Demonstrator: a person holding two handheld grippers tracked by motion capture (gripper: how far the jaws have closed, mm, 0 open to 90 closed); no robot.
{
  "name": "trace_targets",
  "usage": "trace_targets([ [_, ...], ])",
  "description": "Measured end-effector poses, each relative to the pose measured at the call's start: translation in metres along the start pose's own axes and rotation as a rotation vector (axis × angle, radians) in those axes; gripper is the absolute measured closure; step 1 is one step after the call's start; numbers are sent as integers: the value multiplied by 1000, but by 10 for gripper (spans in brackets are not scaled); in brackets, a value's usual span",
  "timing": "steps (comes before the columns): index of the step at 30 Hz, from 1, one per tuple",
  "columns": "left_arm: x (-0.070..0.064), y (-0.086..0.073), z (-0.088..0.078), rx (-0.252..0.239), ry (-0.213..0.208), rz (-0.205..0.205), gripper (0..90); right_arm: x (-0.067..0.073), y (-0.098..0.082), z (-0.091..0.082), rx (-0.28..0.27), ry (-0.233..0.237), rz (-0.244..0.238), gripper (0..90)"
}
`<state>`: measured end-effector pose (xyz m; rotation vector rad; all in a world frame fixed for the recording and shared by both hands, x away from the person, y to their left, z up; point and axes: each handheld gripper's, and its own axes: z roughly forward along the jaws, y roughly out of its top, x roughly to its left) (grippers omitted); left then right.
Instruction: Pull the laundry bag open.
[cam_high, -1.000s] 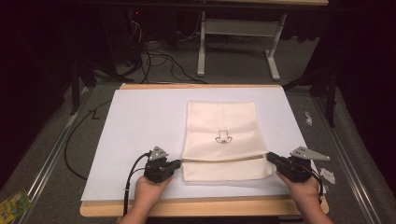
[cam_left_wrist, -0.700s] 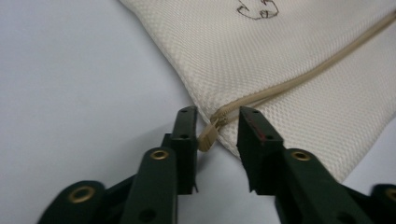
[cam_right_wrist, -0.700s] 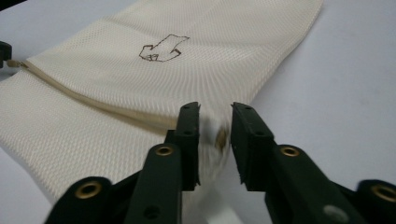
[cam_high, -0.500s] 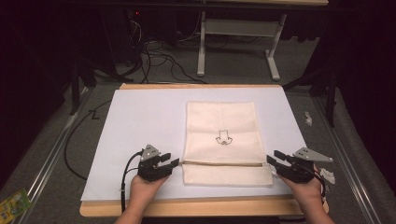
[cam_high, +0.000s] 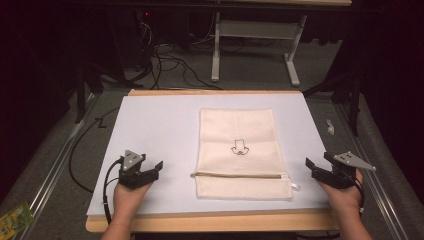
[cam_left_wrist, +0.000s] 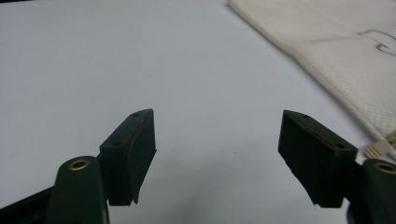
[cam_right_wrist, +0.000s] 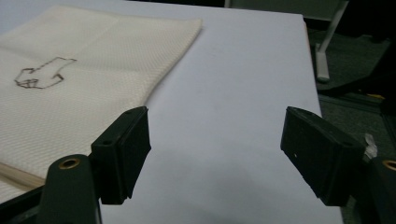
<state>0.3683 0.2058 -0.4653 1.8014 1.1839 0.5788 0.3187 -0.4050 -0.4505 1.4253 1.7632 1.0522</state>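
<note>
A cream cloth (cam_high: 240, 135) with a small drawn emblem lies flat in the middle of the white sheet (cam_high: 160, 125), its front strip folded over along a seam. My left gripper (cam_high: 156, 170) rests on the sheet well left of the cloth. Its jaws have just been opening and stand open with nothing between them (cam_left_wrist: 217, 121), and the cloth's edge (cam_left_wrist: 327, 42) lies off to the right. My right gripper (cam_high: 311, 167) sits at the sheet's right edge, clear of the cloth. Its jaws have also just been opening, with bare sheet between them (cam_right_wrist: 215, 116) and the cloth (cam_right_wrist: 70, 102) to the left.
The sheet covers a wooden tabletop (cam_high: 210, 220). Behind the table stand a metal desk frame (cam_high: 250, 40) and loose cables (cam_high: 165, 55) on the floor. A green packet (cam_high: 15, 217) lies on the floor at the lower left.
Both grippers have drawn away from the ends of the cloth's fold, the left one leftward and the right one rightward. Their jaws have gone from shut to open. The cloth stays flat.
</note>
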Motion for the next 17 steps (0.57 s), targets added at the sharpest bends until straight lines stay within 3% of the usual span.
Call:
trace_targets([
  [2, 4, 1, 0, -5, 26, -6, 260, -3, -2, 1, 11, -11, 11, 229],
  [6, 7, 3, 0, -22, 32, -24, 240, -5, -4, 2, 21, -16, 11, 217],
  [17, -1, 3, -2, -10, 38, 23, 184, 0, -2, 0, 2, -3, -8, 183],
])
